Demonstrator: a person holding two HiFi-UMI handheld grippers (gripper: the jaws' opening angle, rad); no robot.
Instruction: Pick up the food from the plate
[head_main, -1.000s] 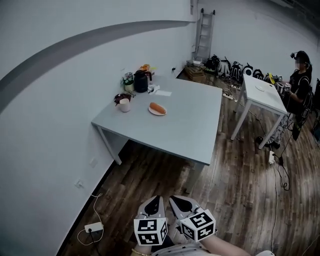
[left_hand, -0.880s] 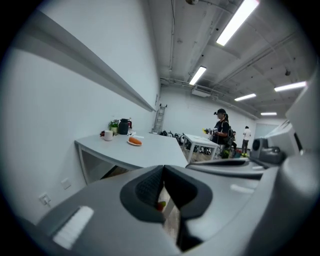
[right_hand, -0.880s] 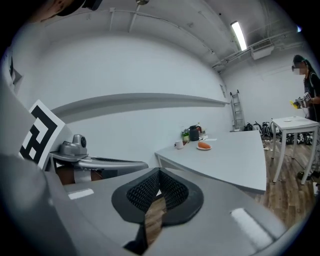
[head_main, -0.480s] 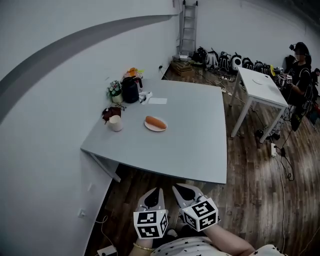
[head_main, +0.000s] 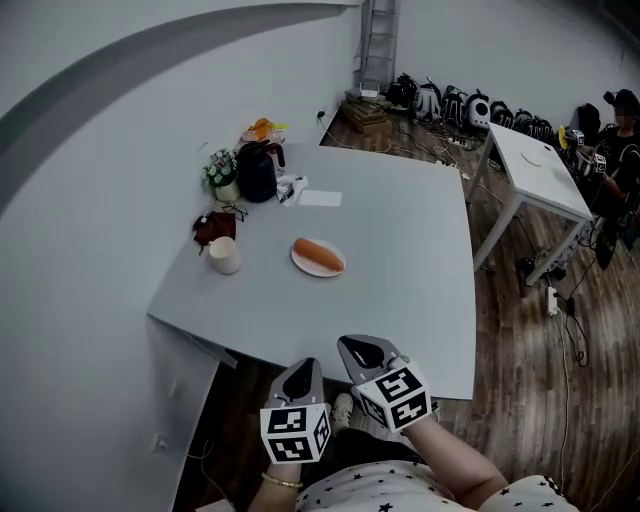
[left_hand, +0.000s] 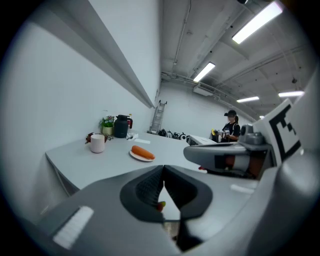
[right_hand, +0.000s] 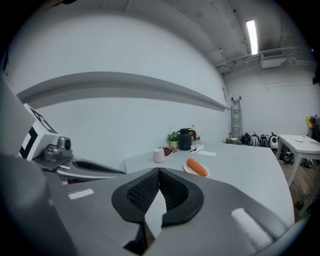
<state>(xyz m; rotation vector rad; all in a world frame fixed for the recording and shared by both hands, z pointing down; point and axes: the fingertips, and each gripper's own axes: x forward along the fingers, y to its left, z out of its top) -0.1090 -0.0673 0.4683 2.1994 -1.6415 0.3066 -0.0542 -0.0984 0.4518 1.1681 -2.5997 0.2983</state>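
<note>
Orange food, prob. a carrot (head_main: 318, 254), lies on a white plate (head_main: 299, 263) well ahead of both claws, mid-table (head_main: 400, 230). Left claw (head_main: 308, 366) & right claw (head_main: 350, 345) hang side by side by the near edge, jaws pressed together, empty; prob. because the reach hasn't begun.

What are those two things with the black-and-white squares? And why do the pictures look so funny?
They are hand-held grabbers. A person holds the left gripper and the right gripper; the squared cubes are part of them. The head view comes from a camera on the person's head, looking down. The two gripper views come from cameras riding on each grabber, looking along its jaws. Both are shut and hold nothing. On the grey table lies orange food on a white plate, with a cup, a dark kettle and a plant nearby. The grabbers have not reached the food.
</note>
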